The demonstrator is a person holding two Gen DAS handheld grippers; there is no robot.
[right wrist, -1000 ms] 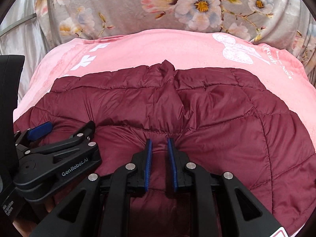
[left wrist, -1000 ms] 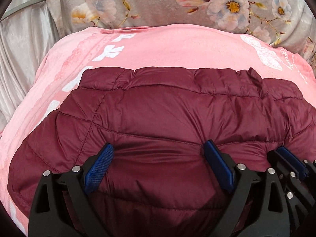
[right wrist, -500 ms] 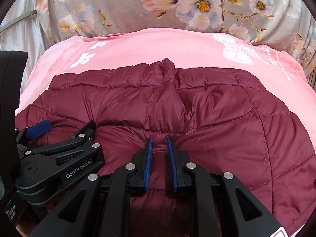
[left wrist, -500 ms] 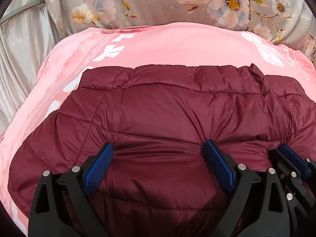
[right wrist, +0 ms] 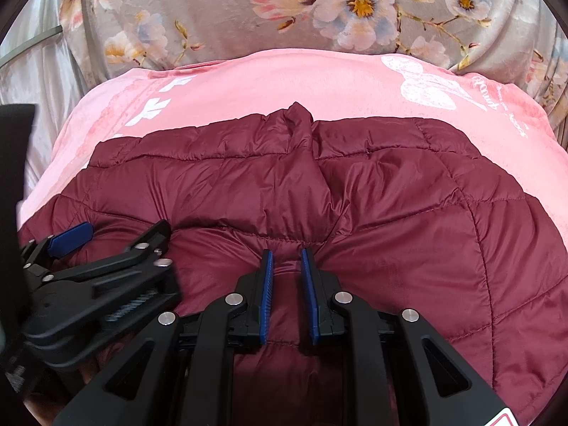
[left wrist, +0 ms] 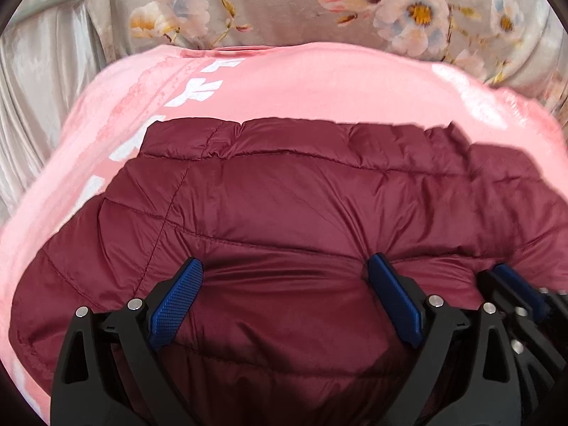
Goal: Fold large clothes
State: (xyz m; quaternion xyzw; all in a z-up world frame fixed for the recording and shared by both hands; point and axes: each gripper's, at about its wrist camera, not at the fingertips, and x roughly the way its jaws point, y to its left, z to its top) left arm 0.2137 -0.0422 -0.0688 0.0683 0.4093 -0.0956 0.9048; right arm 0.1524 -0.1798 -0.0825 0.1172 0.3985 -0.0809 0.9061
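Note:
A maroon quilted puffer jacket [left wrist: 291,191] lies spread on a pink printed blanket [left wrist: 319,85]. It also shows in the right wrist view [right wrist: 408,213], with a raised peak at its far edge. My left gripper [left wrist: 285,275] is open wide, its blue pads pressed down on the jacket's near part. My right gripper [right wrist: 287,261] is shut on a pinch of the jacket's fabric near the near edge. The left gripper [right wrist: 106,248] shows at the left of the right wrist view, and the right gripper's finger shows at the right edge of the left wrist view.
The pink blanket [right wrist: 284,85] lies over a grey floral bedspread [right wrist: 337,7] at the back. Silvery grey fabric [left wrist: 32,81] hangs at the far left. A dark object [right wrist: 14,149] stands at the left edge of the right wrist view.
Both grippers have moved slightly, and the jacket sits a little lower in both views. The left wrist view is blurred now. The grips are unchanged.

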